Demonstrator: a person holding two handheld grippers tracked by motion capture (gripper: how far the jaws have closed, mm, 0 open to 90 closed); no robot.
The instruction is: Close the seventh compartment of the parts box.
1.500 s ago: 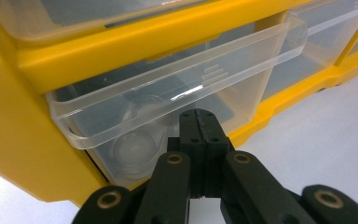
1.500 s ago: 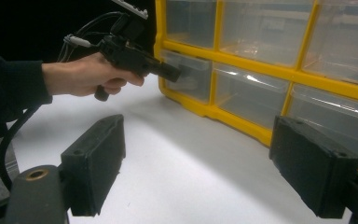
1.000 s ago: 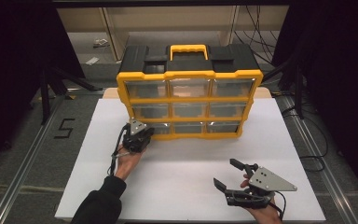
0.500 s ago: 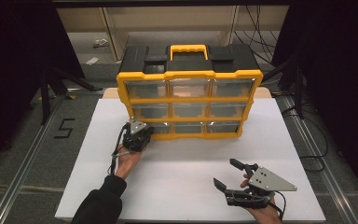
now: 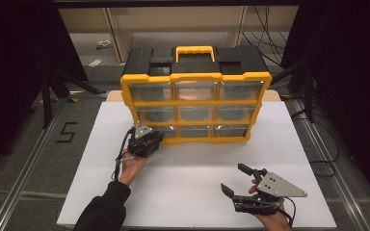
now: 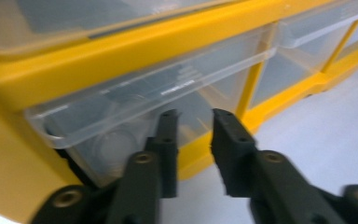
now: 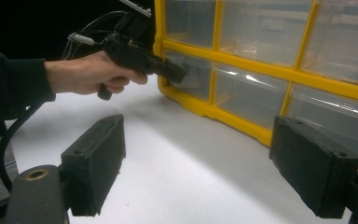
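A yellow and black drawer organizer (image 5: 195, 91) with clear drawers stands at the back of the white table (image 5: 188, 168). My left gripper (image 5: 158, 138) points at its bottom-left drawer (image 6: 135, 98). In the left gripper view its jaws (image 6: 195, 116) have just been opening and stand a little apart in front of the drawer's clear face, with nothing pressed between them. The right gripper view shows the same gripper (image 7: 179, 74) with its tips at that drawer. My right gripper (image 5: 232, 177) rests low near the table's front right, jaws wide open and empty (image 7: 198, 128).
The organizer's yellow frame (image 7: 228, 116) meets the table just ahead of the right gripper. A person's hand and dark sleeve (image 7: 23, 84) hold the left gripper. White table surface lies between the two grippers. Dark floor and a rail (image 5: 24, 168) run along the table's left.
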